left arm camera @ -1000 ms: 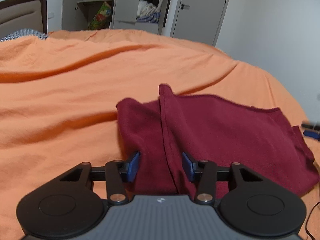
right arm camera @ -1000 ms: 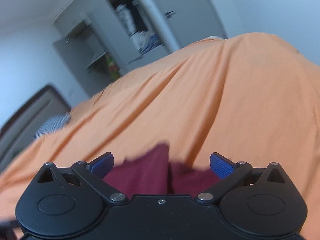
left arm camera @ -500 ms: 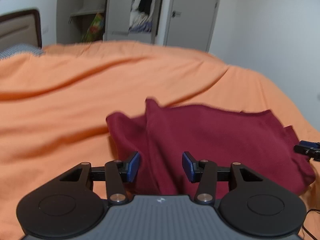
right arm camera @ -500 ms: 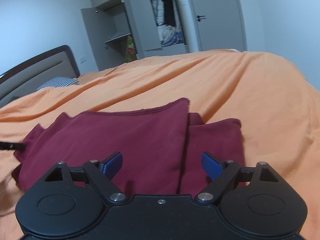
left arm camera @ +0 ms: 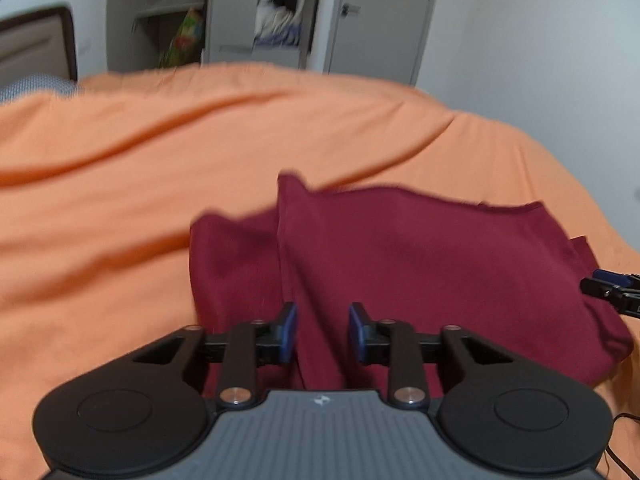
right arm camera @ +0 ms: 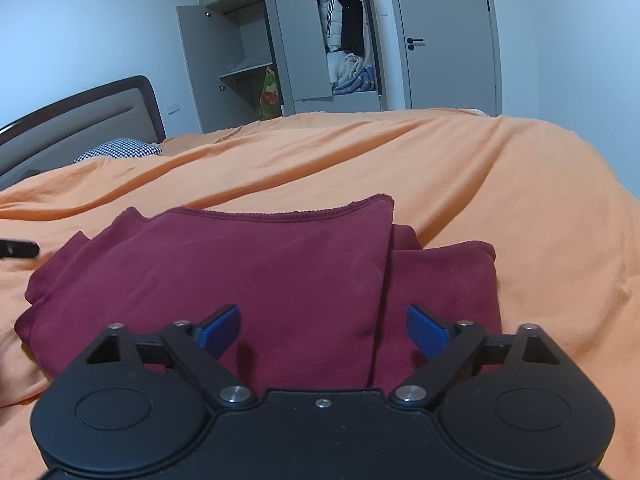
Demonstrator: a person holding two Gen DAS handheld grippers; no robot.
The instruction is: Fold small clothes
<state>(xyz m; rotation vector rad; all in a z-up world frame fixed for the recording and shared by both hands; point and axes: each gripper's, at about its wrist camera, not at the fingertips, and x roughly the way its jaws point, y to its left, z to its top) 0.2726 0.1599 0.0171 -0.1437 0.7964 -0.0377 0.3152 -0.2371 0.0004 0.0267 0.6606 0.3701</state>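
Over the last second the right hand-held gripper (right arm camera: 322, 330) has swung down from a tilted view across the bed to sit level over the dark maroon knit garment (right arm camera: 248, 276), while the left hand-held gripper (left arm camera: 322, 330) has eased slightly back and lower at the opposite side. The garment lies partly folded on the orange bedspread (right arm camera: 520, 200), one flap laid over the body so its long edge runs between each gripper's fingers, probably to set up the next fold. The right gripper's jaws stand wide apart and hold nothing; the left's are narrower but still parted, gripping nothing, with the flap edge lying between them. The hemmed far edge lies straight, and the bedspread beyond it offers open, gently wrinkled room. A grey wardrobe (right arm camera: 280, 48) stands well apart.
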